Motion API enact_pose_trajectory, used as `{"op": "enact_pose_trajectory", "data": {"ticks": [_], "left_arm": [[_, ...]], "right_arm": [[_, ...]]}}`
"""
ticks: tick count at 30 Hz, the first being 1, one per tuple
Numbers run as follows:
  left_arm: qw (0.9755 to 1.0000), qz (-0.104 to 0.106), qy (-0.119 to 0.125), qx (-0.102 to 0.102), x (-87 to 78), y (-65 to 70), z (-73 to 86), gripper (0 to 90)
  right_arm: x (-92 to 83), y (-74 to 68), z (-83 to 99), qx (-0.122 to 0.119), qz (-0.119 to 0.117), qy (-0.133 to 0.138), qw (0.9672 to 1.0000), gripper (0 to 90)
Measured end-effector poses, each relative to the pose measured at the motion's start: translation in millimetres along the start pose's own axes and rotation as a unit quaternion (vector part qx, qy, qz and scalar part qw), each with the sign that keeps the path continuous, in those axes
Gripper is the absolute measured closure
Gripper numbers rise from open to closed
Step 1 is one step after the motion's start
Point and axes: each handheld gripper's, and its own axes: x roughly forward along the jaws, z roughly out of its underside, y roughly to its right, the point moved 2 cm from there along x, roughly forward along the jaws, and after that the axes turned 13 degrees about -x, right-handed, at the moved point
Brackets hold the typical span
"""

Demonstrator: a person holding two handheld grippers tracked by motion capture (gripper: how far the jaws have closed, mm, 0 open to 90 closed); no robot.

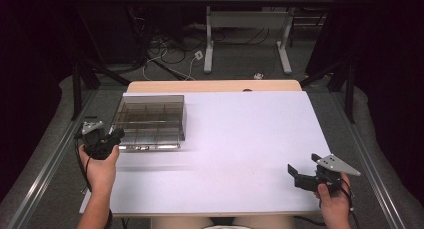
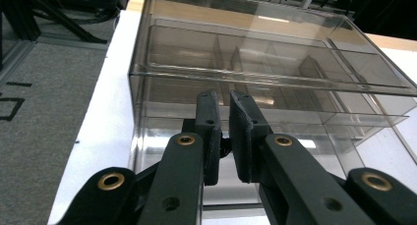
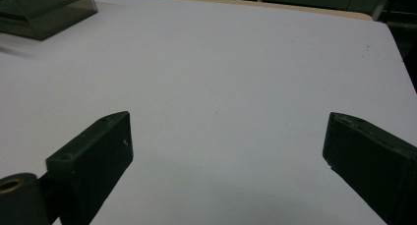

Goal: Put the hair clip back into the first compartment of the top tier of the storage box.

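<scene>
A smoky clear plastic box (image 1: 150, 120) with inner dividers stands on the white table (image 1: 250, 139) at its far left. My left gripper (image 1: 118, 134) is at the box's near left corner. In the left gripper view the box (image 2: 265, 63) is right behind my left gripper (image 2: 223, 95). Its jaws are shut to a thin slit in front of the box's near wall, with nothing seen between them. My right gripper (image 1: 302, 164) hovers low over the table's near right, open. In the right gripper view my right gripper (image 3: 228, 119) holds nothing, and the box (image 3: 44, 9) sits far off at top left.
A bare wooden strip (image 1: 215, 85) runs along the table's far edge. Beyond it are another table's legs (image 1: 208, 44) and loose cables (image 1: 165, 54) on the grey floor. Metal rails (image 1: 45, 169) flank both sides of the table.
</scene>
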Motion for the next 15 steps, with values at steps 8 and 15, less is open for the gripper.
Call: {"op": "enact_pose_trajectory", "data": {"ticks": [8, 15], "left_arm": [[1.0, -0.008, 0.001, -0.005, 0.7, -7.9, 1.3, 83.2], [0.9999, -0.014, 0.002, -0.006, 2.8, -10.6, 2.3, 83.2]], "right_arm": [[-0.1, -0.1, -0.1, -0.001, 0.0, 0.0, 1.0, 4.5], [0.4, 0.3, 0.0, -0.003, 0.0, 0.002, 1.0, 4.5]]}}
